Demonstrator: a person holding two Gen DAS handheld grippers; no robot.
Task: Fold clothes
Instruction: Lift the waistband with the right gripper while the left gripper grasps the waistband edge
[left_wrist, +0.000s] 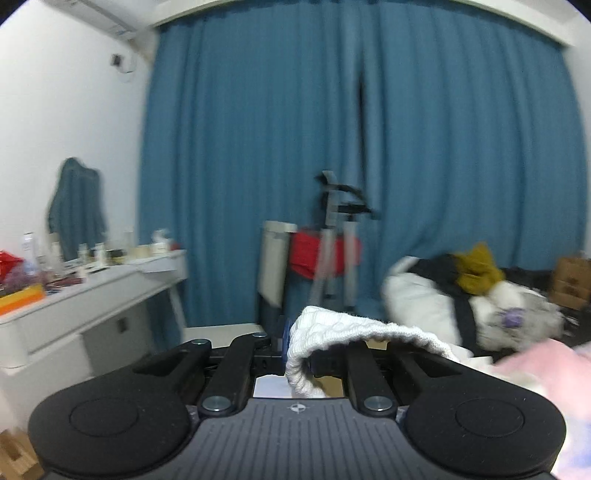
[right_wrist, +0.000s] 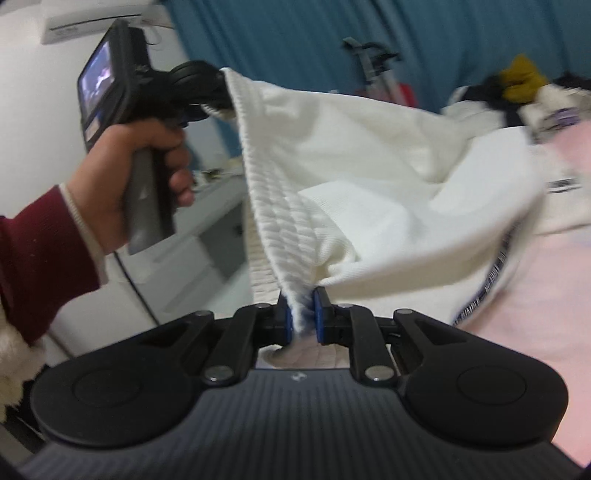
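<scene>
A white knit garment (right_wrist: 369, 177) with a ribbed hem hangs stretched in the air between both grippers. My right gripper (right_wrist: 303, 319) is shut on the hem at its lower corner. My left gripper (right_wrist: 218, 99), held by a hand in a dark red sleeve, grips the hem's upper corner at the top left of the right wrist view. In the left wrist view the same white garment (left_wrist: 332, 332) drapes over my left gripper (left_wrist: 295, 350), whose blue pads are pinched on the ribbed edge. The rest of the garment trails down to the right onto a pink surface (right_wrist: 546, 295).
A pile of clothes (left_wrist: 480, 291), white, black and mustard, lies on the bed at the right. A white desk (left_wrist: 92, 295) crowded with bottles stands at the left. A tripod (left_wrist: 340, 240) and red fabric stand before the blue curtain (left_wrist: 332, 129). Cardboard boxes (left_wrist: 569, 280) sit far right.
</scene>
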